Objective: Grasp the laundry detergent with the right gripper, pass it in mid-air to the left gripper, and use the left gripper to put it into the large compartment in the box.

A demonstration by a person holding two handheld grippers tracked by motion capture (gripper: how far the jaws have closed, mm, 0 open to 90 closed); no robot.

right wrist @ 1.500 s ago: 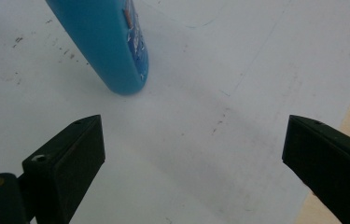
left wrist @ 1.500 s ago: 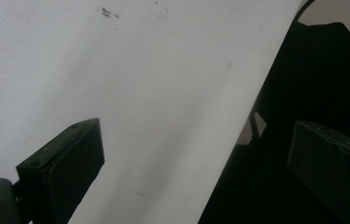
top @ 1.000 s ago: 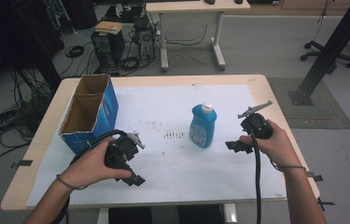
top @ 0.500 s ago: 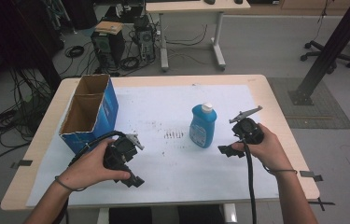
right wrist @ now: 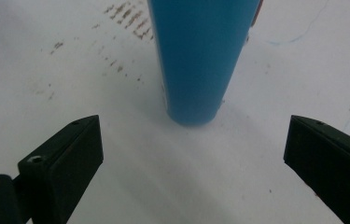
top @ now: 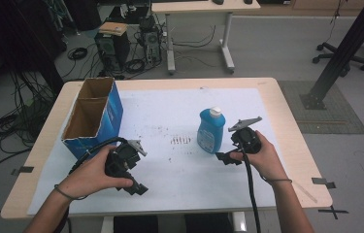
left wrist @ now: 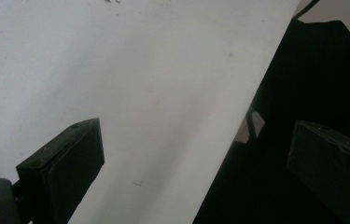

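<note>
A blue bottle [top: 211, 130] with a white cap stands upright on the white mat [top: 170, 111], right of centre. My right gripper [top: 225, 157] sits just to the bottle's near right, held in a hand, jaws wide open and pointed at its base. In the right gripper view the bottle [right wrist: 203, 56] stands a short way ahead of the open gripper [right wrist: 196, 154], not between the jaws. My left gripper [top: 133, 182] rests low over the mat's front left, open and empty. In the left gripper view that gripper [left wrist: 196, 158] looks over the mat's near edge.
An open blue cardboard box [top: 94, 116] with two compartments stands at the mat's left edge, just beyond my left hand. Small dark marks [top: 180, 141] dot the mat left of the bottle. The wooden table's edge [top: 296, 145] runs close to my right hand.
My right gripper has moved left and slightly nearer, closing on the bottle's base. The left gripper and the bottle have stayed put.
</note>
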